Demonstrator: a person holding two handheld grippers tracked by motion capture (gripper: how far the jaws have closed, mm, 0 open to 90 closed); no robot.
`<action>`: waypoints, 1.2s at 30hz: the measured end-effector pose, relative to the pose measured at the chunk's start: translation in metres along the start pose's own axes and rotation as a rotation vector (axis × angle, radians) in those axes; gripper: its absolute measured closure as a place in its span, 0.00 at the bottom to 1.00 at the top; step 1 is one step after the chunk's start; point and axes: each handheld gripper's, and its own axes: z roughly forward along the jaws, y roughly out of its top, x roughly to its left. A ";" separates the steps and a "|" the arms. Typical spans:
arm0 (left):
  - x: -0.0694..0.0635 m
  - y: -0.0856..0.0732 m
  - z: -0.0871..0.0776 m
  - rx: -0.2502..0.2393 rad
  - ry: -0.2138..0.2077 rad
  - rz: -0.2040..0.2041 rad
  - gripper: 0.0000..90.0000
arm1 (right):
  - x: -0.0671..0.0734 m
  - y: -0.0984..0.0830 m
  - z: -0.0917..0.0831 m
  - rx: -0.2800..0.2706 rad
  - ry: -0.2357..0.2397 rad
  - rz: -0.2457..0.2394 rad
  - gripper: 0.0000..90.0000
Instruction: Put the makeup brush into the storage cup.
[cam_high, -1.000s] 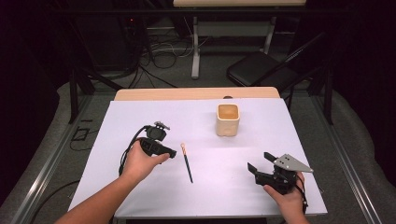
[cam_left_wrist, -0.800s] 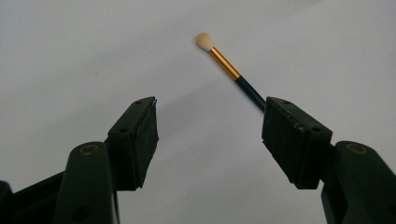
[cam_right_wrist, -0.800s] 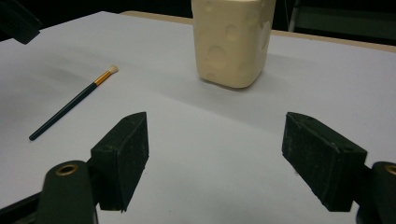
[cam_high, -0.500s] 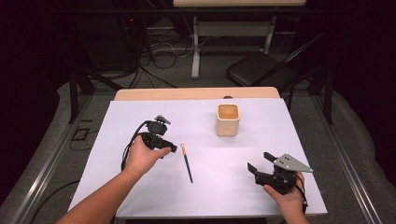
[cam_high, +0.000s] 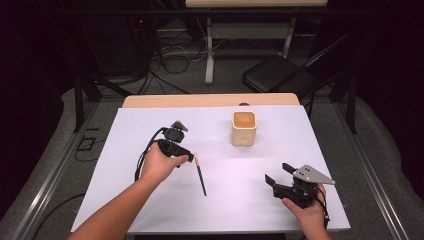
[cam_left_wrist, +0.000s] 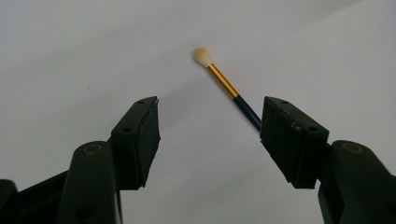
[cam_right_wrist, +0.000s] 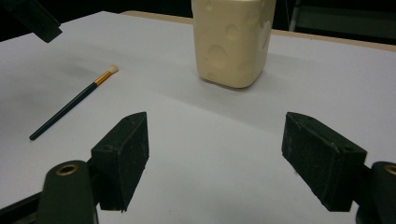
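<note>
From the high view, I see my left gripper over the white table, right at the light tip of the paintbrush. The brush lies flat on the table, with its dark handle pointing toward my side. A cream cup stands upright farther back, well apart from the brush. My right gripper sits near the front right part of the table, with its jaws wide apart and nothing in them.

In the left gripper view, my left gripper looks down at the table. Its jaws stand apart, and they have just been closing a tiny bit. The paintbrush lies under them, with its fluffy tip and gold band ahead of the jaws. The dark handle runs behind the jaw on the right side of this view. I cannot see the pads pressing on the brush.

In the right gripper view, my right gripper has its jaws wide and empty. The cup stands straight ahead. The paintbrush lies off to the left, flat on the table.
</note>
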 end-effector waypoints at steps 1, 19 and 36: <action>-0.001 0.001 0.001 -0.001 -0.001 0.001 0.43 | 0.000 0.000 0.000 0.000 0.001 -0.002 0.25; -0.013 0.007 0.021 0.053 0.000 -0.033 0.46 | 0.000 0.000 0.000 0.004 0.008 -0.006 0.25; -0.018 0.009 0.035 0.071 -0.011 -0.085 0.51 | -0.001 0.000 0.000 0.000 0.006 -0.005 0.26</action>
